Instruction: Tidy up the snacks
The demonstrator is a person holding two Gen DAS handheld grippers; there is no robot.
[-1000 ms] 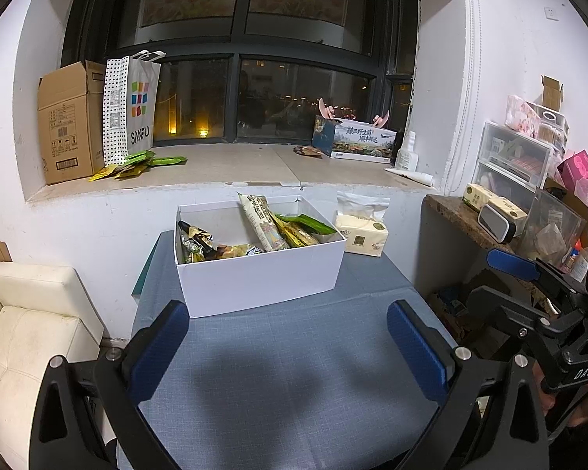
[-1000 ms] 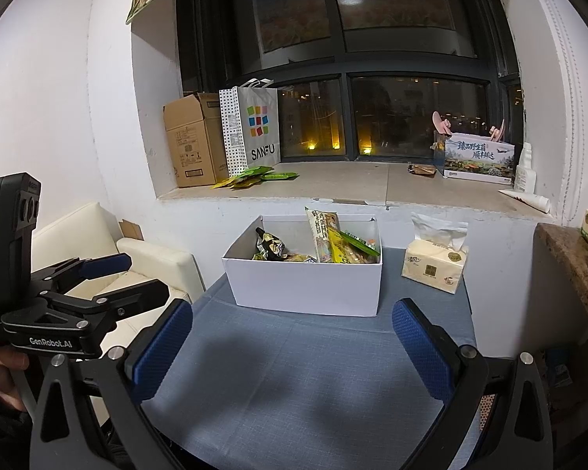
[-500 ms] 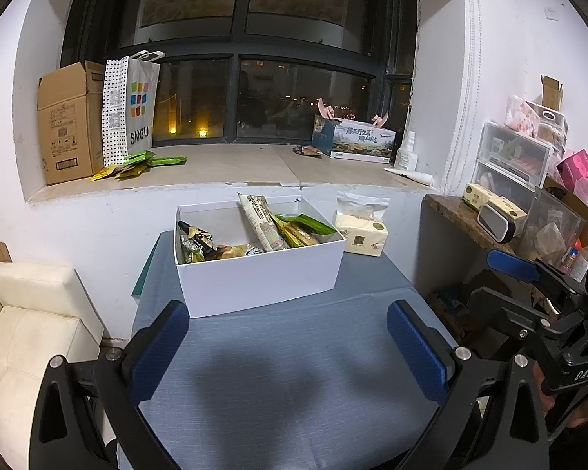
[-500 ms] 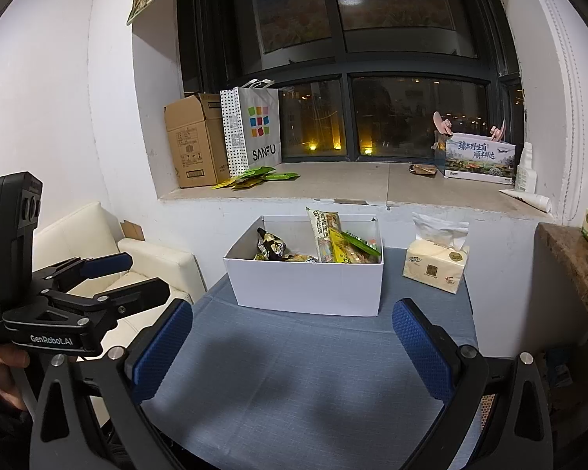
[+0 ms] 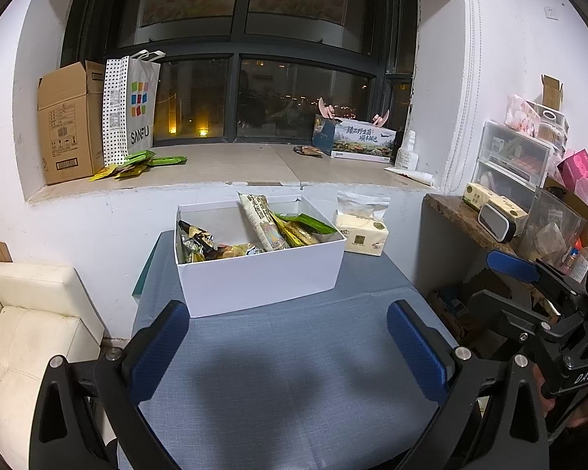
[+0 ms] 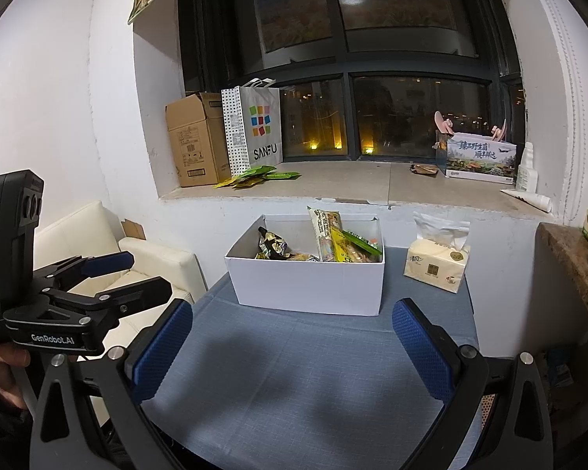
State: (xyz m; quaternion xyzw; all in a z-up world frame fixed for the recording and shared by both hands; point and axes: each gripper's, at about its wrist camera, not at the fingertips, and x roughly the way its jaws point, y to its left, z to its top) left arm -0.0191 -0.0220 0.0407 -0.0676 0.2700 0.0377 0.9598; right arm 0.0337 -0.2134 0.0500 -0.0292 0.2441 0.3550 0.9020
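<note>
Left claw [image 5: 288, 346] and right claw [image 6: 292, 346] both spread wide, empty, above bare counter [image 5: 294, 391]. Snacks [image 5: 254, 235] in white box [image 5: 260, 278] ahead. Advice: approach from above, pinch one packet edge, avoid box rim.

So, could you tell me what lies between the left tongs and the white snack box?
Only bare blue tablecloth separates the left tongs from the white snack box, per the left wrist view.

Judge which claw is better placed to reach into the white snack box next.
Neither clearly; slight edge left. Both the left claw and right claw hang open and empty, short of the white box, which sits nearer the table's left side, by the left claw.
</note>
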